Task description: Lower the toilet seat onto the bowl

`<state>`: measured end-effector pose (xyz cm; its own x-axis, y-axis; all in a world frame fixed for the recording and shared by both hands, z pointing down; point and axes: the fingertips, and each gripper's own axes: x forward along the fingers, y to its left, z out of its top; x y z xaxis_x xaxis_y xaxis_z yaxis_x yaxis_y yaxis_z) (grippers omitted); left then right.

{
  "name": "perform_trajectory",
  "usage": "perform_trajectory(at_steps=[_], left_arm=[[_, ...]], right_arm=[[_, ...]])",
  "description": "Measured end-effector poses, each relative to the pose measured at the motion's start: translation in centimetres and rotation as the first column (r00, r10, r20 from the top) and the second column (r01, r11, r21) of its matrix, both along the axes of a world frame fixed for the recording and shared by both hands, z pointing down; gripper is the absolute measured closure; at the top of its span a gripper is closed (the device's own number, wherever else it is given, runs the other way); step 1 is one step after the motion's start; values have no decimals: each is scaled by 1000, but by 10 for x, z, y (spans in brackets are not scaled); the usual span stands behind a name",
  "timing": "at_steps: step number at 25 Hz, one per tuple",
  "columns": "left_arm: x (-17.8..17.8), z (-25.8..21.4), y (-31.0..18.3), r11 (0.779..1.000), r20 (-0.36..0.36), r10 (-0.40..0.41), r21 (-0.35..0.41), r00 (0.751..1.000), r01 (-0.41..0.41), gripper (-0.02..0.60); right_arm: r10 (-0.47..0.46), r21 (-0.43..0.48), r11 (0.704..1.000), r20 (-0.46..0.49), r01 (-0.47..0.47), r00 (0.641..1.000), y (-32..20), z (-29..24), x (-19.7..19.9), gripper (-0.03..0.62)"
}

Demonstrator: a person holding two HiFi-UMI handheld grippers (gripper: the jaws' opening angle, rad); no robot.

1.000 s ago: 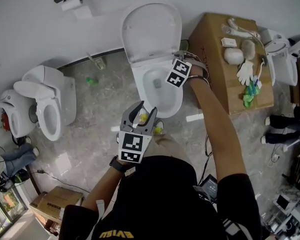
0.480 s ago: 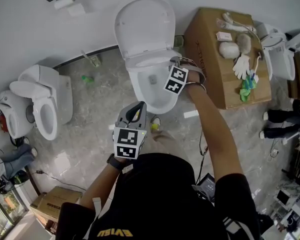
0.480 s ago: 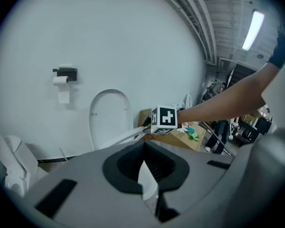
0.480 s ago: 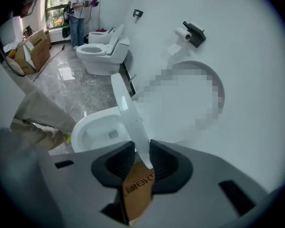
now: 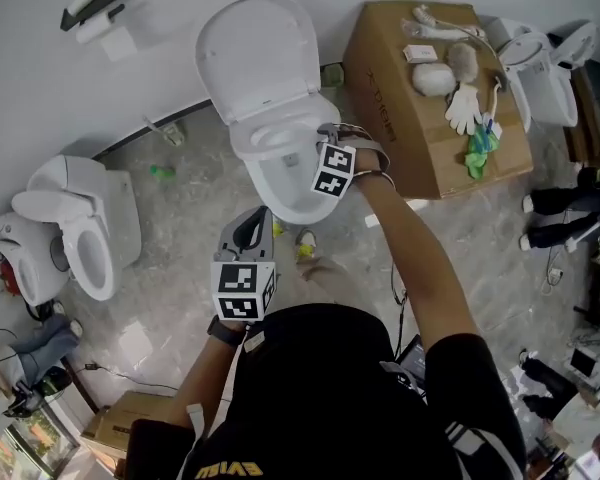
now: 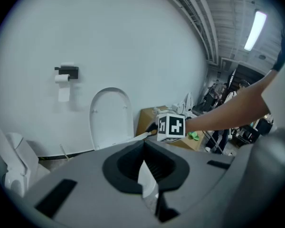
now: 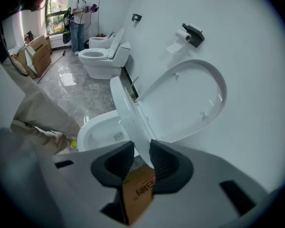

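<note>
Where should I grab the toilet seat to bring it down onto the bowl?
Grip the toilet seat on its thin side rim, partway along, coming from the person's right of the bowl and straddling the edge. The seat stands tilted partway, clear of the upright lid, so that rim is exposed and narrow enough to pinch.

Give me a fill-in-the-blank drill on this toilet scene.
The right gripper, its fingers having just been opening, grips the toilet seat tilted above the ___.
The raised lid stands before the white ___.
The left gripper is ___ and holds nothing.
A white glove lies on the cardboard ___.
Missing: bowl; wall; shut; box.
</note>
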<state>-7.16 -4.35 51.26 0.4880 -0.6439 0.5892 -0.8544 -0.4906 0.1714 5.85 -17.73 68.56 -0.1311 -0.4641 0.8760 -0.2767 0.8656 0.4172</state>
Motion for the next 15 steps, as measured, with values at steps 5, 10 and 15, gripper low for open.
perform_trajectory(at_steps=[5,10,15], left_arm=[[6,9,10,1000,3,7,-22,1000,-7,569],[12,12,10,999,5,27,-33,1000,-27,569],[16,14,10,998,3,44,-42,999,-44,569]], right_arm=[[-13,-26,1000,0,13,1000,29,20,7,487],[-9,-64,998,-4,9,1000,51,37,12,480],[-14,-96,995,-19,13,1000,78,58,18,480]])
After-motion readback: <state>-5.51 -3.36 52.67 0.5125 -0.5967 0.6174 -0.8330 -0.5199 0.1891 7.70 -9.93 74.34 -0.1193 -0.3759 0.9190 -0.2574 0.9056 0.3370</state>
